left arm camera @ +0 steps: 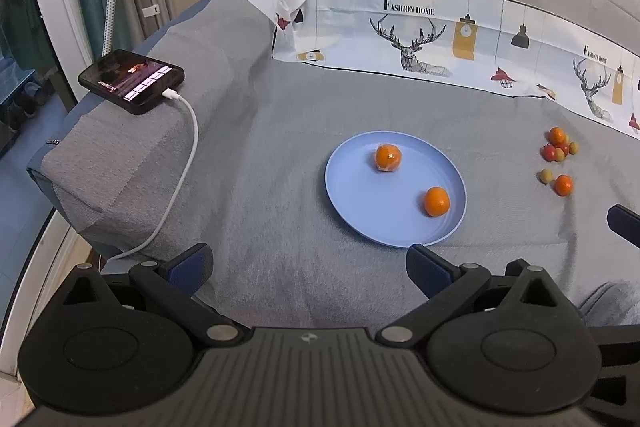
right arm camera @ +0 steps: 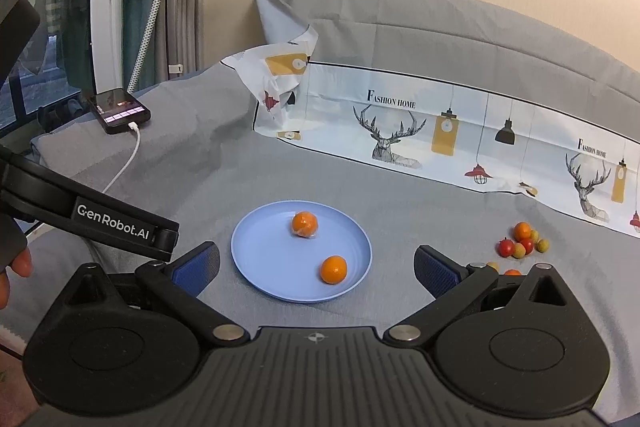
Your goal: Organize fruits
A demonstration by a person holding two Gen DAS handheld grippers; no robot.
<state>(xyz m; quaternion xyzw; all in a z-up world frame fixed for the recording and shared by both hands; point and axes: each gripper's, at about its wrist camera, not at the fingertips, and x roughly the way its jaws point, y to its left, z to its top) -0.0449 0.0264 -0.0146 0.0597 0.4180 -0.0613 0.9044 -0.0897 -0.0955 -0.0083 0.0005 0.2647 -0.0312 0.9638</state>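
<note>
A light blue plate (left arm camera: 360, 195) (right arm camera: 272, 259) lies on the grey bedspread and holds two oranges. The far orange (left arm camera: 388, 157) (right arm camera: 305, 224) looks wrapped in clear film; the near orange (left arm camera: 437, 201) (right arm camera: 333, 269) is bare. To the plate's right, a small pile of loose fruits (left arm camera: 558, 147) (right arm camera: 520, 241) rests on the cloth: oranges, red ones and yellowish ones. My left gripper (left arm camera: 308, 267) is open and empty, just short of the plate's near-left rim. My right gripper (right arm camera: 316, 269) is open and empty too, in front of the plate.
A phone (left arm camera: 132, 81) (right arm camera: 119, 110) with a lit screen and white charging cable (left arm camera: 188, 163) lies on a folded grey blanket at the left. A printed deer-pattern sheet (left arm camera: 420, 39) and a pillow run along the back. A hand (right arm camera: 16, 267) holds the left gripper's body (right arm camera: 120, 223).
</note>
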